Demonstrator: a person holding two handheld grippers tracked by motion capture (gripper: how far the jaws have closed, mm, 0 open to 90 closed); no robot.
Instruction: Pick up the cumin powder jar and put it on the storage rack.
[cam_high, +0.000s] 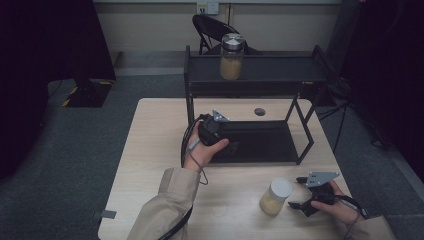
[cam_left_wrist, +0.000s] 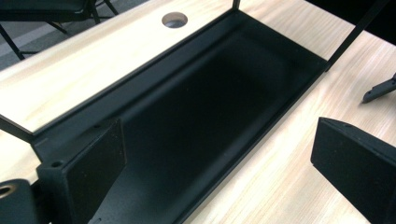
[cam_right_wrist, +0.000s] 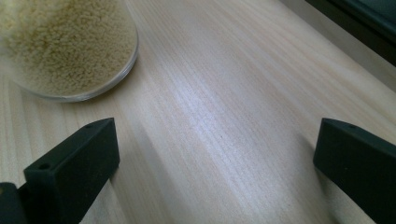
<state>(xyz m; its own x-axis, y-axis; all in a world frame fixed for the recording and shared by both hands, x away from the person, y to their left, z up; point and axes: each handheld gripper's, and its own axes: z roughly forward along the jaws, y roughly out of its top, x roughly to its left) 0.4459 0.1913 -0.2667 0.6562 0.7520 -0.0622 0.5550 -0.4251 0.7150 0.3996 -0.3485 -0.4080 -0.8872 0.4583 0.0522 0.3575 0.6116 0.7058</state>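
Left gripper, fingers released, hovers over the rack tray at centre frame. Right gripper, fingers released, sits lower right beside a jar on the worktop; second jar tops the rack.

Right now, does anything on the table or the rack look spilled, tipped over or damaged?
Nothing stands out. One jar stands upright on the rack's top shelf, the other jar upright on the table. No grains lie loose, and the bottom shelf looks clean.
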